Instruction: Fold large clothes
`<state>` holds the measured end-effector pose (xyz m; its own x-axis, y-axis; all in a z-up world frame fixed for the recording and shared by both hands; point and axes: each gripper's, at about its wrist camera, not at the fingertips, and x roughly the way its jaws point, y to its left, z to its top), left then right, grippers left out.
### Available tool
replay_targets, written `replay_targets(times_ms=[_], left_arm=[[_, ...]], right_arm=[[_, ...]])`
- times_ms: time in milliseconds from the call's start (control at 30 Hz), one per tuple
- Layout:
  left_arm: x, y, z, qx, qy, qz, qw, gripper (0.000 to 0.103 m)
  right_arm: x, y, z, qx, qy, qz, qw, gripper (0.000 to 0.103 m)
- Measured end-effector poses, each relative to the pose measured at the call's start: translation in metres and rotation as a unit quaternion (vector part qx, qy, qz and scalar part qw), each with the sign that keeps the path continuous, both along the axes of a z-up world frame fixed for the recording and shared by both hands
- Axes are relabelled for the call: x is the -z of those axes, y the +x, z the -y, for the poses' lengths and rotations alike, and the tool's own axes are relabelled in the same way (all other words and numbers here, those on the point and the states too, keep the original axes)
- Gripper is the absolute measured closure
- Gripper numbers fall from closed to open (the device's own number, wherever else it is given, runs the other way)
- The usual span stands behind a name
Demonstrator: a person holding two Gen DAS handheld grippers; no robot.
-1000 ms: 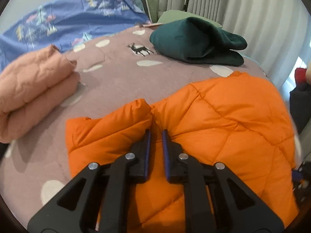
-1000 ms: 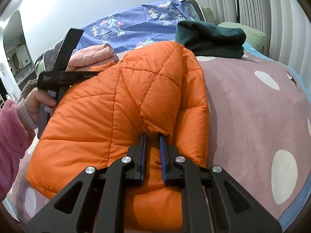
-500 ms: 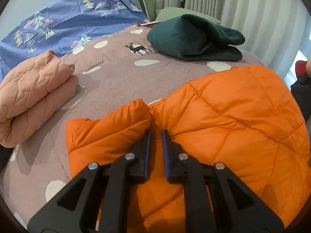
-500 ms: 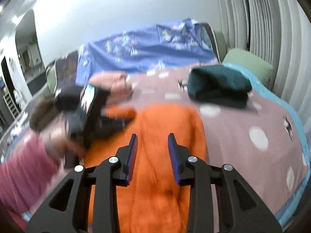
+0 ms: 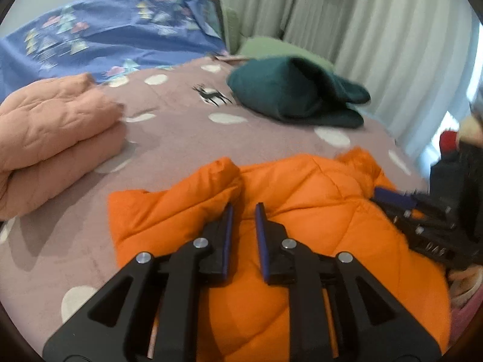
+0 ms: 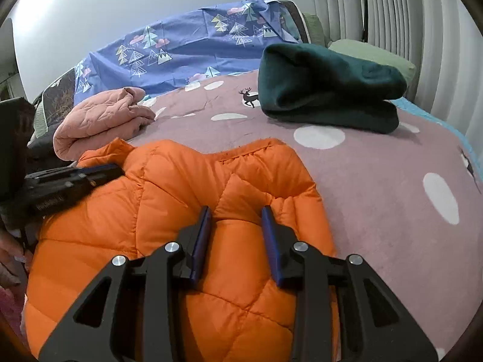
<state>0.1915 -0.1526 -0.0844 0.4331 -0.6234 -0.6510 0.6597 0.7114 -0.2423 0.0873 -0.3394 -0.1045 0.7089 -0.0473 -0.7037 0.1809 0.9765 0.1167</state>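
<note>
The bed [image 6: 377, 181], under a mauve bedspread with white spots and black deer, fills both my views. My right view shows a pale wall at upper left, ribbed curtains [image 6: 392, 15] at upper right and the bedspread's blue edge at far right. My left view shows looser curtain folds [image 5: 377, 30] and a bright gap of window at its right edge, which the other does not. A blue sheet with a tree print [image 6: 187, 48] lies at the head of the bed in both, with a green pillow [image 6: 371, 54] beside it.

The orange puffer jacket [image 6: 181, 211] lies folded on the near part of the bed, in the lower middle of each frame. Only my left view shows its loose flap reaching left; only my right view shows its hem at the far edge.

A folded dark green garment [image 6: 326, 90] sits upper right, and a folded pink quilted garment [image 5: 54, 138] at left, both apart from the jacket.

My right claw [image 6: 237, 223] has just been opening: its jaws stand apart over the jacket, gripping nothing. My left claw [image 5: 243, 220] has just been opening too, by a narrow gap, with jacket fabric showing between the pads [image 5: 228, 226]; I cannot tell whether they still pinch it. Each view catches the other claw at its side edge.
</note>
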Motion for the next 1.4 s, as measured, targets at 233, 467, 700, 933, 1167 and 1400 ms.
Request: replay_targets(times_ms=[233,467,700,933,1167,1400], left_arm=[[0.010,0.000,-0.003,-0.006,0.015,0.019,0.9997,0.087],[0.037,0.020,-0.019,-0.006,-0.048,-0.051,0.9975,0.091],[0.012,0.005,-0.021,-0.035,-0.016,-0.032,0.9987,0.086],[0.005,0.016,-0.031,-0.063,0.028,-0.003,0.9976,0.071],[0.028,0.017,-0.027,-0.065,0.033,-0.001,0.9973,0.071],[-0.034,-0.071,-0.047,-0.082,0.050,0.081,0.9920,0.034]], right_arm=[[0.005,0.002,0.006,0.001,0.029,0.000,1.000,0.069],[0.009,0.004,0.001,0.005,0.011,-0.004,1.000,0.069],[0.009,0.004,0.001,0.005,0.003,-0.004,1.000,0.069],[0.010,0.004,0.002,0.006,0.008,-0.002,1.000,0.069],[0.013,0.008,0.006,0.008,0.020,0.003,1.000,0.068],[0.012,0.006,0.007,0.007,0.020,0.007,1.000,0.068]])
